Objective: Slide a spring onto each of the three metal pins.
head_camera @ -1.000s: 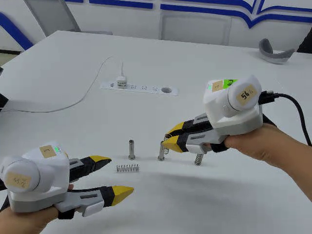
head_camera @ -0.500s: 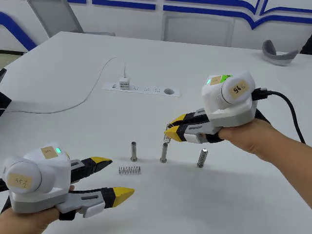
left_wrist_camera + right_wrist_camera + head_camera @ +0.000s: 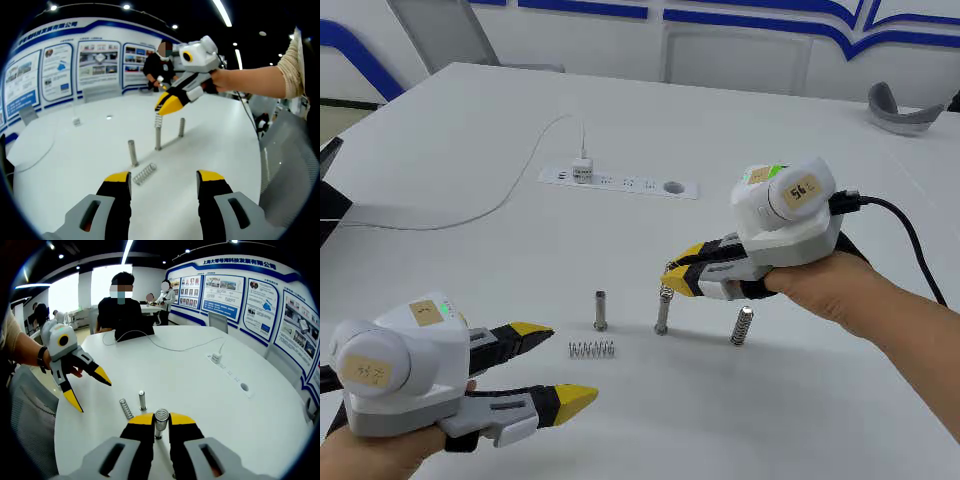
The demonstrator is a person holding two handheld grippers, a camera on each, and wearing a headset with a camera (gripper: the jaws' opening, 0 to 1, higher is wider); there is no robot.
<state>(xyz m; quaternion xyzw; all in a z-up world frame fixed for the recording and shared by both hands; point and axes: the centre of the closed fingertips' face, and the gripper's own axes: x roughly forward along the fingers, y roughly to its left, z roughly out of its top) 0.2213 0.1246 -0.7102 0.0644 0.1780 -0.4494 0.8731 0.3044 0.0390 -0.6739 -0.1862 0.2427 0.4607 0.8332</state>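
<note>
Right hand-held gripper (image 3: pixel 672 278) raised grasped spring (image 3: pixel 666 294) atop middle pin (image 3: pixel 662 318); left hand-held gripper (image 3: pixel 565 362) released.

Left tool (image 3: pixel 566 362) and right tool (image 3: pixel 672 279) white-bodied, yellow-tipped black jaws, tan stickers (image 3: pixel 803 190), black cable (image 3: pixel 905 222).

The pins (image 3: pixel 600 310) and loose spring (image 3: pixel 591 349) are bare, bright metal. The surface (image 3: pixel 450 170) is smooth matt white; the left gripper (image 3: pixel 568 362) is matt plastic.
</note>
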